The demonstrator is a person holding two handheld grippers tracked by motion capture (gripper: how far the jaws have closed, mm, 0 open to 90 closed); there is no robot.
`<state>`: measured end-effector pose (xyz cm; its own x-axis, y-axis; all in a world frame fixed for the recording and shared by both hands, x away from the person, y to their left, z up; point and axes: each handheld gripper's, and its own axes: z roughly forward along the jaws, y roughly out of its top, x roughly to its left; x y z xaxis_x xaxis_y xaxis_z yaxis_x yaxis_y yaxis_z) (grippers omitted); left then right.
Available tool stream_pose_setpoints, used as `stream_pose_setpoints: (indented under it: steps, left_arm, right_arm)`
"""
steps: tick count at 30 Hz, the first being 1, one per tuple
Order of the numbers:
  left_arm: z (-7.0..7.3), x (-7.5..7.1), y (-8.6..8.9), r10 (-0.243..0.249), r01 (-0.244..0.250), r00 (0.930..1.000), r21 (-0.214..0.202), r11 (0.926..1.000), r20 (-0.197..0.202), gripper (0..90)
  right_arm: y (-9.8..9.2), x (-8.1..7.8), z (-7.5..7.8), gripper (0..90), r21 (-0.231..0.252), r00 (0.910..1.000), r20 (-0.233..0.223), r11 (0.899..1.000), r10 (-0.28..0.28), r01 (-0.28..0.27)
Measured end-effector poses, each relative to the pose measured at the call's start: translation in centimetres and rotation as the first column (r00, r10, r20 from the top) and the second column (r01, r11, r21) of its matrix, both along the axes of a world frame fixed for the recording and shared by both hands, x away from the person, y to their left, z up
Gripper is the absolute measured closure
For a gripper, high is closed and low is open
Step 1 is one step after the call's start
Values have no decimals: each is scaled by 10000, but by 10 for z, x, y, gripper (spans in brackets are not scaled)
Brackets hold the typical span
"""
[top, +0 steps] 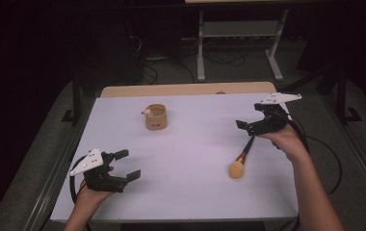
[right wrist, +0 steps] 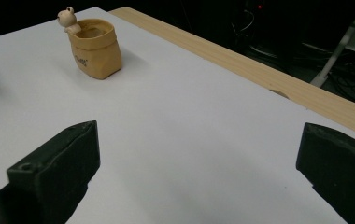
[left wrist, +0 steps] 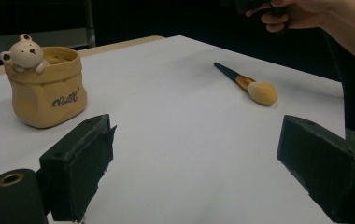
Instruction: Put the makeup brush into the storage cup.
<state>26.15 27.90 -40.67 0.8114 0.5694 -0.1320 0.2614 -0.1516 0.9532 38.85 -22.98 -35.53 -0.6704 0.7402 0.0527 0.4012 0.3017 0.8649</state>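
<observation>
- A white table (top: 186, 192) carries a tan pot (top: 156, 117) shaped like a small sack, with a little bear figure (top: 147, 113) perched on its rim. The pot stands upright toward the far middle of the table and serves as the landmark here.
- A makeup brush (top: 241, 160) lies flat on the table, well to the right of the pot and nearer the person. Its peach bristle head points toward the person, and its dark handle points away toward the right gripper.
- The right gripper (top: 253, 126), held in the person's right hand (top: 287, 139), sits to the right of the pot, just above the tip of the brush handle. Its jaws are spread wide with nothing between them, and the brush lies free on the table.
- The left gripper (top: 125, 164), held in the person's left hand (top: 92, 195), hovers well in front of the pot and to its left, near the table's front edge. Its jaws are also spread wide and hold nothing.
- In the left gripper view, the pot (left wrist: 47, 86) appears beyond the left jaw and the brush (left wrist: 248, 84) farther right.
</observation>
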Motion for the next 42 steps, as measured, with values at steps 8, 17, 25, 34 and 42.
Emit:
stream_pose_setpoints:
  steps: [8,17,25,34,42]
  left_arm:
    - [0,0,-2,-41,41,10000,-11,10000,8,101]
    - [1,0,-1,-35,35,10000,12,10000,23,101]
    - [1,0,-1,-7,7,10000,31,10000,12,101]
    - [0,-2,1,13,-13,10000,17,10000,11,101]
    - [0,-1,1,3,-3,10000,61,10000,17,101]
  right_arm:
    - [-1,5,5,0,-174,9996,-156,9996,221,-224]
    - [6,11,5,0,-500,9974,-503,9973,517,-542]
    - [2,7,2,16,-1134,9937,-918,9908,639,-742]
    - [0,5,1,18,-1749,9867,-1305,9773,970,-1192]
    - [1,0,0,41,-2313,9730,-1676,9531,1586,-1952]
